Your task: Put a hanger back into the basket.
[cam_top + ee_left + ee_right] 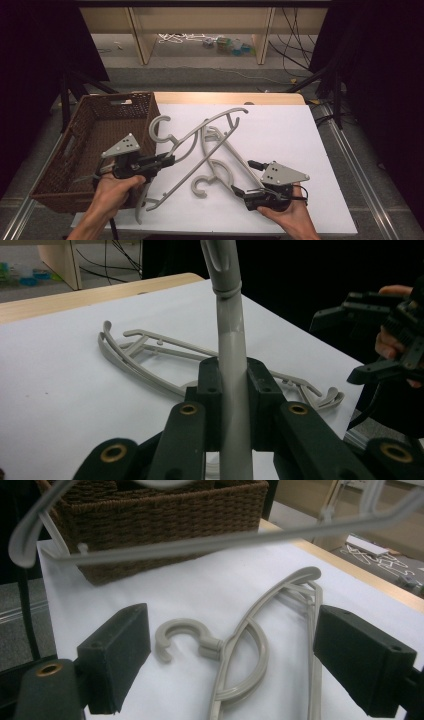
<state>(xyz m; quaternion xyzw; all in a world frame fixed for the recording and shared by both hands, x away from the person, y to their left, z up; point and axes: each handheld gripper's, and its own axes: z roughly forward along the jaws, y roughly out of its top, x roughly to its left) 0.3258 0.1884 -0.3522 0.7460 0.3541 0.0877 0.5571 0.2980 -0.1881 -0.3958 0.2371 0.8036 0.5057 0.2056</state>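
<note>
The left gripper (167,161) pinches a grey hanger (200,150), holding it up at the middle of the frame, next to the basket (95,150) at left. The right gripper (240,175), jaws wide apart, hangs over a second hanger (235,650) flat on the table (300,150). I think the first hanger goes into the basket next. That needs a lift left over the rim.

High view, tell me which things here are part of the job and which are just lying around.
Part of the job:
- lifted hanger, clamped in the left gripper
- second hanger, flat on the white table, with the open right gripper over it
- wicker basket, beside the hangers

Lying about:
- wooden shelf
- cables
- small clutter on the floor
</note>
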